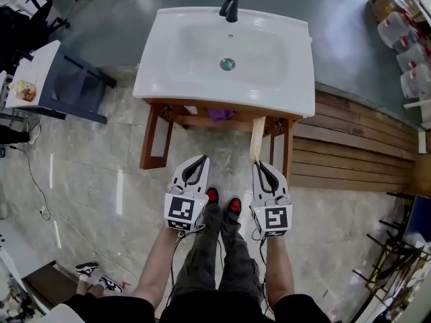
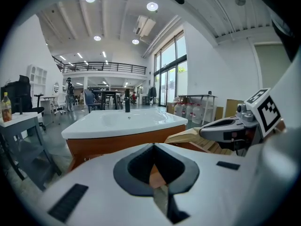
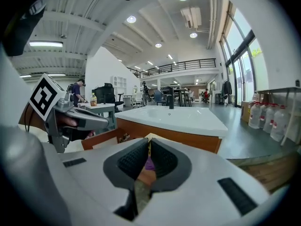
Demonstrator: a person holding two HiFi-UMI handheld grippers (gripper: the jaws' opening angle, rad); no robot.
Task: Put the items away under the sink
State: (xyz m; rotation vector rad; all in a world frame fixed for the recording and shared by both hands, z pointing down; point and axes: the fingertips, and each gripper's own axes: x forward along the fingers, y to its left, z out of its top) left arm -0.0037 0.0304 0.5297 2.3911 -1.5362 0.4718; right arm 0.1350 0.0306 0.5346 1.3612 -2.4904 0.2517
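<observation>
Two grippers are seen, one in each hand. The jaws of the left gripper (image 1: 201,159) are closed together and nothing is held between them. The jaws of the right gripper (image 1: 258,163) are clamped on one flat pale board (image 1: 256,136). The board is held upright, just in front of the right front leg of the stand.

One white sink (image 1: 176,79) is counted, with one black tap (image 1: 230,2) at its far edge and one round drain (image 1: 227,64) in the middle. The sink is carried by one wooden stand (image 1: 151,140). One purple thing (image 1: 219,114) is seen under the basin, inside the stand; what it is cannot be told.

At the left, one white table (image 1: 35,66) with one bottle (image 2: 5,106) on it is placed. At the far right, three water jugs (image 1: 394,29) can be counted.

The floor (image 1: 87,180) under the stand is made of pale shiny tiles. A strip of wooden planks (image 1: 357,147) is laid at the right, and a dark smooth floor is seen behind the sink. The room is a large hall with a high white ceiling, round lamps, tall windows and a balcony.
</observation>
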